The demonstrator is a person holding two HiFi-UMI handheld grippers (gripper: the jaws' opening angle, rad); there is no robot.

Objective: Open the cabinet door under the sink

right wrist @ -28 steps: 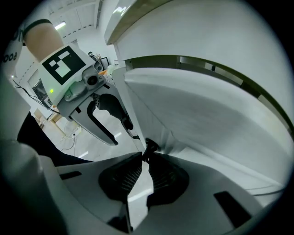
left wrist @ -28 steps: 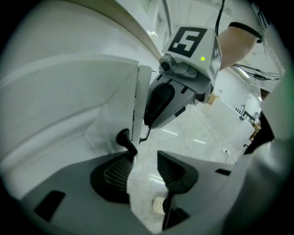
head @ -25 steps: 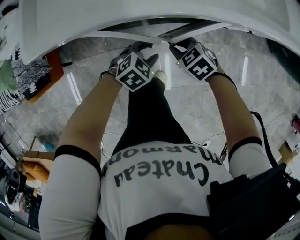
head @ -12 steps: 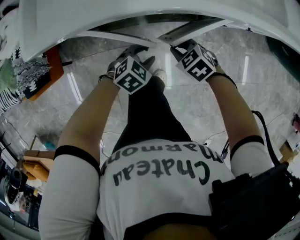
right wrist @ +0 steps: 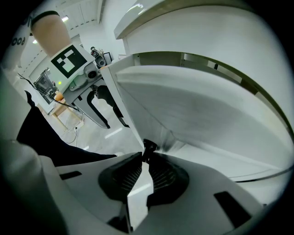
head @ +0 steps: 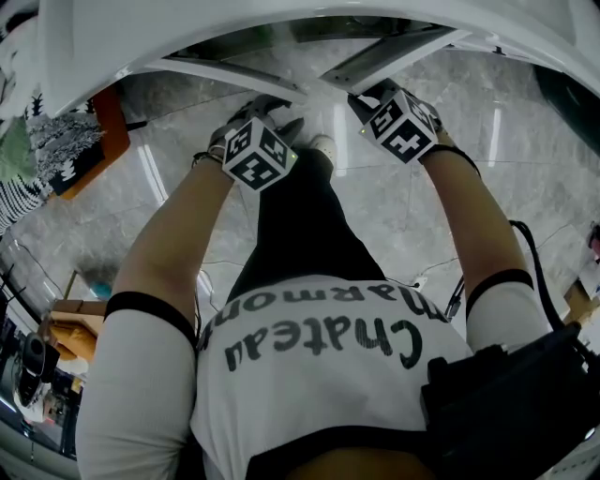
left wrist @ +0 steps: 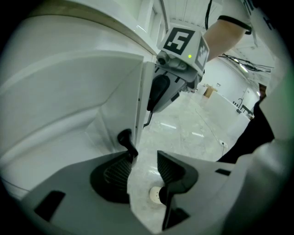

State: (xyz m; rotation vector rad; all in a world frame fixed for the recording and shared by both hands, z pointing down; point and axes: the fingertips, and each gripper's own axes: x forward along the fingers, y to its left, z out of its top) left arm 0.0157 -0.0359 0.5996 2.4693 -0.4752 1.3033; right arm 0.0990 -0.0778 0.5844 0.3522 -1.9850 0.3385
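Observation:
Two white cabinet doors stand part open under the white counter rim [head: 281,19]. The left door [left wrist: 92,92] carries a black knob [left wrist: 125,137] at its free edge. My left gripper [left wrist: 144,167] is open; its left fingertip rests against that knob, and bare floor shows between the pads. The right door [right wrist: 193,110] has a black knob [right wrist: 149,147] too. My right gripper [right wrist: 143,172] is narrowed onto it at the fingertips. In the head view the left gripper [head: 277,101] and right gripper [head: 367,92] reach under the doors' top edges, close together.
Grey marble floor [head: 394,206] lies below, with the person's white shoe [head: 322,145] between the doors. An orange item [head: 108,131] and patterned cloth [head: 37,159] sit at the left. Cables [head: 412,277] trail on the floor, and boxes [head: 75,328] stand lower left.
Both doors have swung wider open. The left gripper has drawn back toward the person and to the left. The right gripper has shifted slightly right.

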